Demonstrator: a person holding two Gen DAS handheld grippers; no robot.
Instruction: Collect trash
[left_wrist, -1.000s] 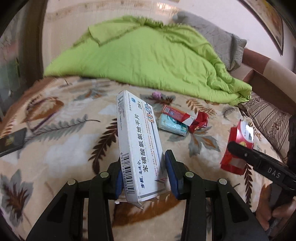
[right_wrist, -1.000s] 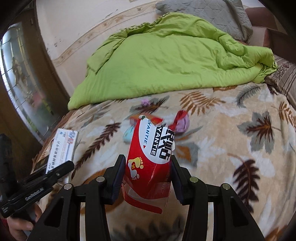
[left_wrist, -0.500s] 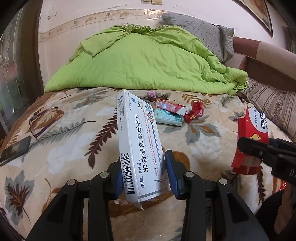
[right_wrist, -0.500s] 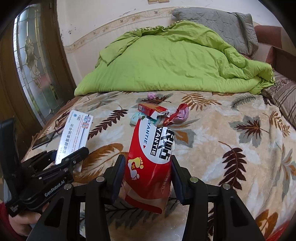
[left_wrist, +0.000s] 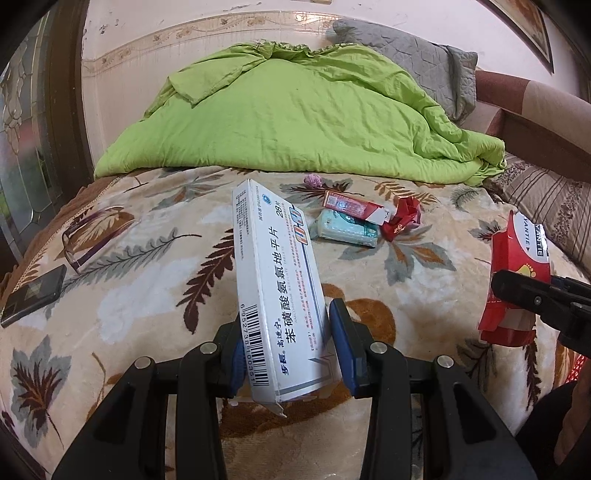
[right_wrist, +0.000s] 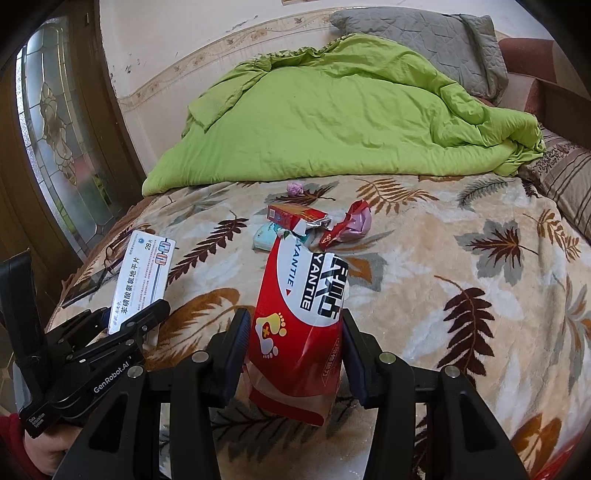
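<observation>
Both grippers risen above blanket (left_wrist: 110, 302): left gripper (left_wrist: 284, 343) clamps medicine box (left_wrist: 275, 288), right gripper (right_wrist: 293, 354) clamps red packet (right_wrist: 299, 314). Keep grips firm.

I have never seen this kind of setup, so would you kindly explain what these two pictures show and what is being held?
No robot here: a person holds handheld tongs in each hand, each with a fisheye camera looking along its fingers. One picture is from the left tongs, gripping a white medicine box. The other is from the right tongs, gripping a red packet. On the leaf-patterned blanket lie more trash: a red carton, a teal pack, a red wrapper. Behind is a green quilt.
</observation>
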